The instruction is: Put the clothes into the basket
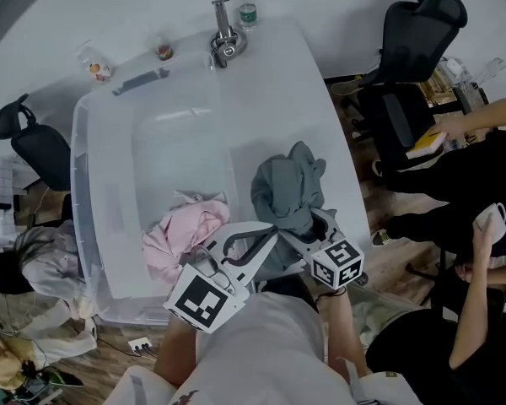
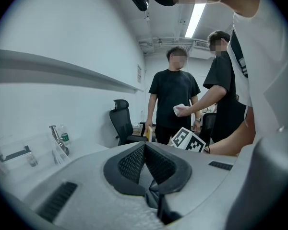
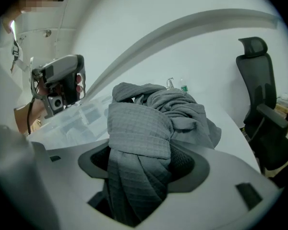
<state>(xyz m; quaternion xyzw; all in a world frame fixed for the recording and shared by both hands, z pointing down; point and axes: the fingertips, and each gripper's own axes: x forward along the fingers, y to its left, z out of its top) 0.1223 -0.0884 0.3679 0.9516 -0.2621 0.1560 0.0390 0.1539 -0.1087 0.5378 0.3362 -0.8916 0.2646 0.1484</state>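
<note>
A crumpled grey garment (image 1: pixel 288 194) (image 3: pixel 153 123) is bunched between the jaws of my right gripper (image 1: pixel 316 226) (image 3: pixel 144 163), which is shut on it. It is held over the white table just right of the clear plastic basket (image 1: pixel 84 184). A pink garment (image 1: pixel 185 230) lies inside the basket at its near end. My left gripper (image 1: pixel 255 239) (image 2: pixel 145 150) hovers at the basket's near right corner, next to the grey garment. Its pads meet with nothing between them.
A faucet (image 1: pixel 225 36) and a small bottle (image 1: pixel 248 11) stand at the table's far end. Black office chairs stand at the right (image 1: pixel 413 49) and left (image 1: pixel 34 146). Two people (image 2: pixel 175 104) stand close on the right, and another person (image 1: pixel 17 285) sits at the left.
</note>
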